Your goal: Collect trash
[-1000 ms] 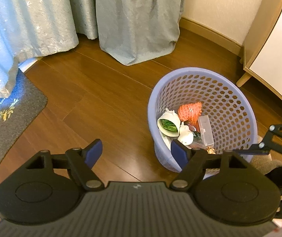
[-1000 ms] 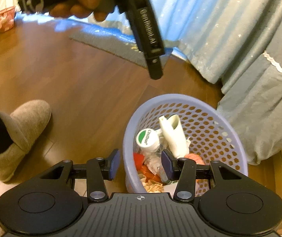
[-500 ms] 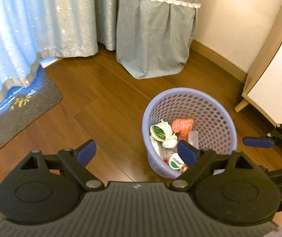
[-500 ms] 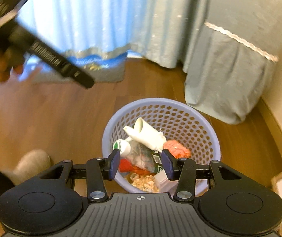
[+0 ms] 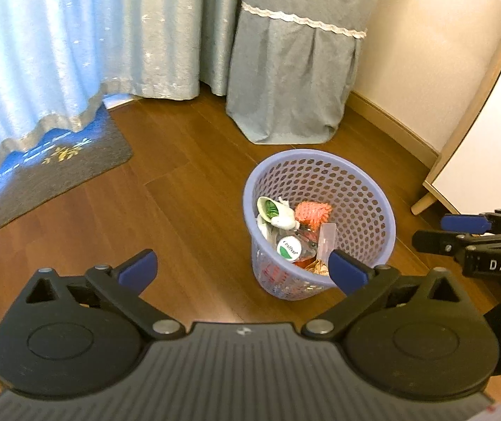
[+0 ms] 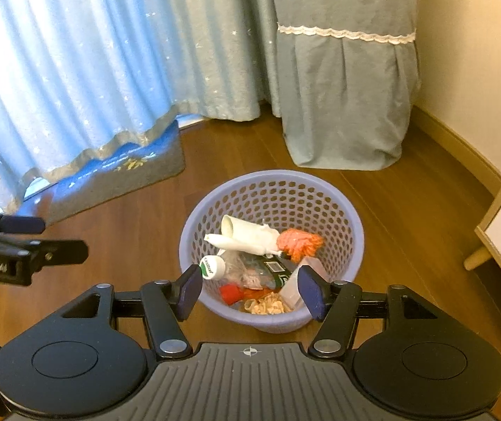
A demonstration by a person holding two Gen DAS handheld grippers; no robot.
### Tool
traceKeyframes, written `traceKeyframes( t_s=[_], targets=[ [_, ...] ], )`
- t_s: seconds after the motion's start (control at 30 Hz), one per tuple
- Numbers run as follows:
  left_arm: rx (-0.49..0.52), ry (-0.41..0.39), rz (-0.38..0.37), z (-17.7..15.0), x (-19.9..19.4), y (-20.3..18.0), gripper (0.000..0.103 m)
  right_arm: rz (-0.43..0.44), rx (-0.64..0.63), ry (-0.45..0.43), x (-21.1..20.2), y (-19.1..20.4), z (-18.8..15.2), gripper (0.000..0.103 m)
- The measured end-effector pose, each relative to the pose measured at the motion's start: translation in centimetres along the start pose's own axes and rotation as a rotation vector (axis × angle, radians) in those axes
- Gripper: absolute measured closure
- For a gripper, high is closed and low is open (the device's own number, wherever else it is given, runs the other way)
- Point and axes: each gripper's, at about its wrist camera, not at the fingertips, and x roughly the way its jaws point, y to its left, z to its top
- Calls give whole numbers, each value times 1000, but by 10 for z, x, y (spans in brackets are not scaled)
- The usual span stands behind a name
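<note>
Left hand-held gripper (image 5: 241, 270) and right hand-held gripper (image 6: 249, 289) hover wide open, empty, above basket (image 6: 350, 224).

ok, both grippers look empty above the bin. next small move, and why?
Probably swing away to look for more trash. The left gripper and right gripper are open and empty, the basket already holds the litter, and the floor near it shows none.

Both the left gripper (image 5: 241, 270) and the right gripper (image 6: 250, 289) are black plastic, with round hinge discs, silver screws and a ribbed grey housing behind blue-padded fingers (image 5: 138, 273). White lettering "DAS" marks the right one's side.
</note>
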Motion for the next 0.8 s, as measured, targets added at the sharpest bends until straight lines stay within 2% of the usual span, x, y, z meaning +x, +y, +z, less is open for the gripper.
traceKeyframes(
  t_s=[0.2,0.4,0.57,0.8],
  targets=[
    [-32,-14,28,-11,-18,3,1,-23,26,10,-14,6,-9,45],
    [-27,26,33,-19,-22,-5,1,-59,-3,12,-23,12,-21,45],
    [-41,52,47,-28,-21,-8,1,-62,35,24,-32,10,-34,45],
    [-87,69,45,-34,-19,-6,1,-97,-25,39,-25,20,-36,45]
  ],
)
